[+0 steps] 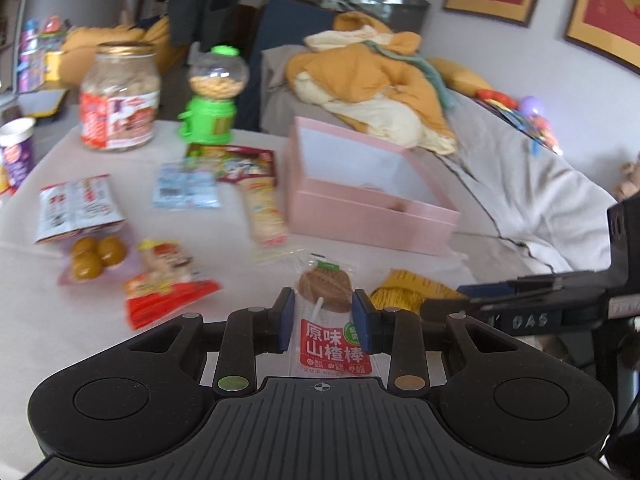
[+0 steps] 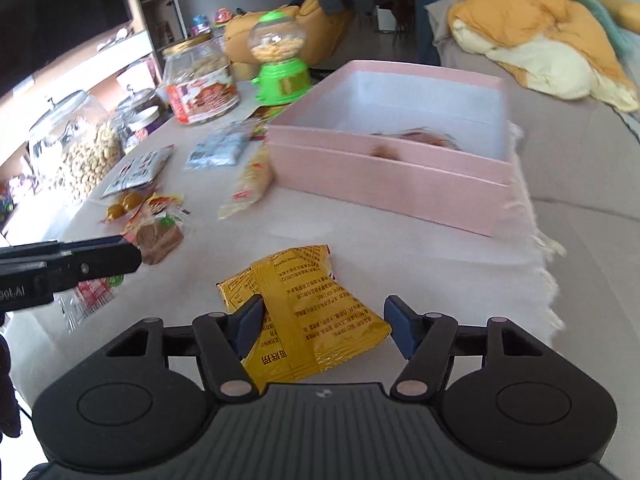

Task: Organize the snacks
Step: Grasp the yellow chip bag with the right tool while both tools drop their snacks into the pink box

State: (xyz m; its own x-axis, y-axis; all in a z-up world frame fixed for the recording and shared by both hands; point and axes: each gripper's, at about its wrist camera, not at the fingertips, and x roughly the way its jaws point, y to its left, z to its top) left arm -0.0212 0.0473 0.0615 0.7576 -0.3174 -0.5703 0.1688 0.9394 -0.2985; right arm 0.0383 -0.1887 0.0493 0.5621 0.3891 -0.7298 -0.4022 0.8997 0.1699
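Each hand-held gripper, left (image 1: 324, 312) and right (image 2: 324, 326): ribbed black body, blue pads, round pivot discs noted; white lettering seen alongside.

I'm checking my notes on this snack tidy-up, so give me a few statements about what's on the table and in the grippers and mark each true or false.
1. The left gripper holds a hawthorn lollipop packet. True.
2. The pink box has its lid on. False: it stands open.
3. The yellow packet lies inside the box. False: it lies between the right gripper's jaws.
4. The green candy dispenser stands upright beside a labelled jar. True.
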